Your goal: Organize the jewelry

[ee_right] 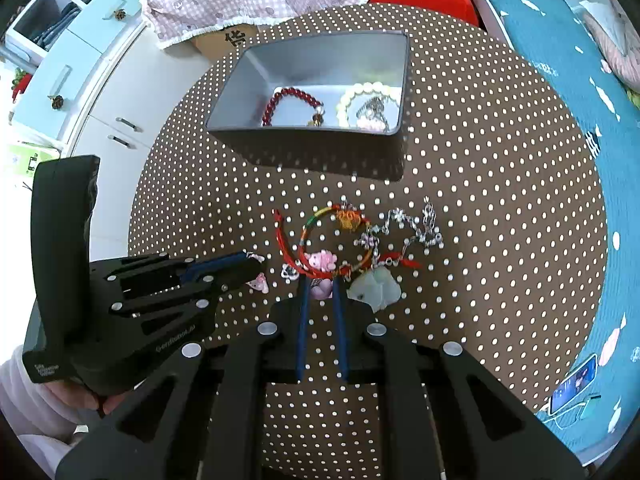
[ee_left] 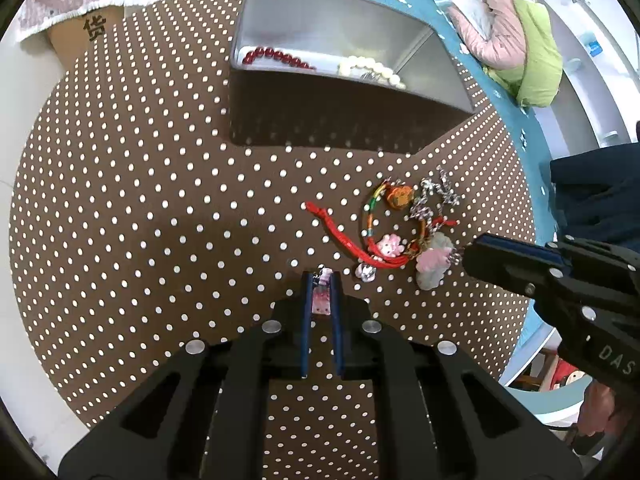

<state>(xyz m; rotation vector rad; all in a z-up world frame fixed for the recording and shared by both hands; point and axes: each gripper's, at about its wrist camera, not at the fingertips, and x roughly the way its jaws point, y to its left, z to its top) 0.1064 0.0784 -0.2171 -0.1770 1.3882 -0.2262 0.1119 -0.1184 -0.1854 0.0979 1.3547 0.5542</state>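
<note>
A grey box [ee_left: 348,108] [ee_right: 320,152] at the back of the dotted round table holds a red bead bracelet [ee_left: 276,57] [ee_right: 290,102] and a white pearl bracelet [ee_left: 372,70] [ee_right: 370,94]. A tangle of jewelry lies in front: a red cord [ee_left: 344,236] [ee_right: 280,236], a rainbow bracelet [ee_left: 370,212] [ee_right: 316,220], a silver chain [ee_left: 436,196] [ee_right: 416,228], a pale jade pendant [ee_right: 374,290]. My left gripper [ee_left: 321,280] [ee_right: 256,268] is shut on a small pink charm [ee_left: 321,300] [ee_right: 258,282]. My right gripper [ee_right: 320,286] [ee_left: 466,250] is shut on a pink pendant [ee_right: 321,290] [ee_left: 432,258] in the pile.
The brown dotted tablecloth [ee_left: 140,220] [ee_right: 500,220] covers the round table. A blue mat [ee_right: 560,60] lies to the right with a phone [ee_right: 576,386] on it. White cabinets [ee_right: 80,80] stand to the left. A cardboard box under pink cloth [ee_right: 240,0] is behind.
</note>
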